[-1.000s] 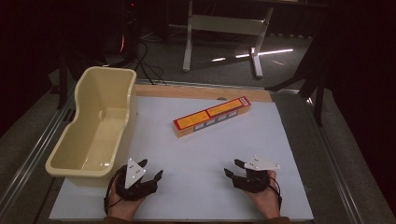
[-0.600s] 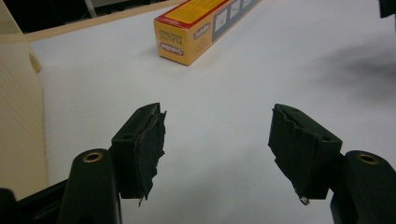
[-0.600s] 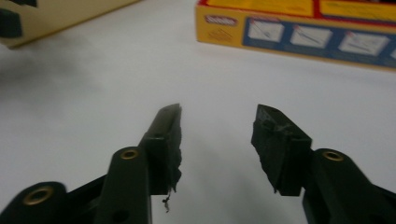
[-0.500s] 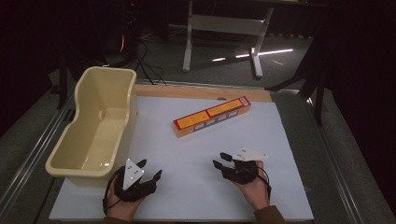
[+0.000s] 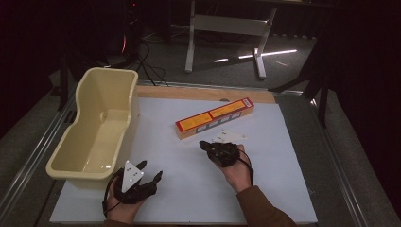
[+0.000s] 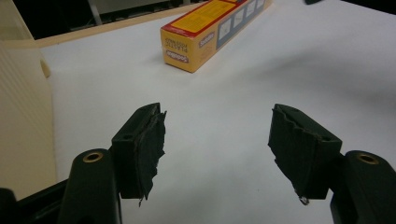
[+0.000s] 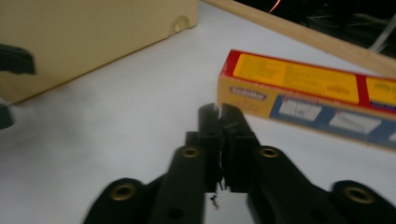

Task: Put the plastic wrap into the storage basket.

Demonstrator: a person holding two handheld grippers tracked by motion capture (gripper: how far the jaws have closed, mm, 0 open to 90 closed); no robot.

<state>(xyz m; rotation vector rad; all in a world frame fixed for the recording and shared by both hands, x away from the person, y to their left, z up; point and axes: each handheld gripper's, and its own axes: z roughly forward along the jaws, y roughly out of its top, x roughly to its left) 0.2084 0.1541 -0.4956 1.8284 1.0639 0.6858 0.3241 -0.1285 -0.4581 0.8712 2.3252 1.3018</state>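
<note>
figure: approach to the long carton. your right gripper (image 5: 204, 144) sits just beside the near long side of the box (image 5: 215, 117), toward its left end; its jaws have just been closing and now stand pressed together with nothing between them, tips pointing at the end of the carton in the right gripper view. your left gripper (image 5: 152, 176) rests near the front edge of the mat (image 5: 293, 156), jaws spread wide and empty, just beside the near corner of the tub (image 5: 64, 158). the box lies flat on the mat at a slant, well apart from the tub, near the wooden strip (image 5: 198, 93) at the far edge.

step in hand, as judged: the reach toward the box, before any grip. with clenched jaws you can only nudge or slide it; to lift it you would need to reopen them wide enough to span its narrow section.

materials: the box is printed cardboard, long, square-edged, red and yellow on top with a blue-panelled side. the tub is smooth cream plastic, deep, with rounded corners and a rolled rim. the mat is matt white; the jaw pads are black and ragged at the edges.
</note>
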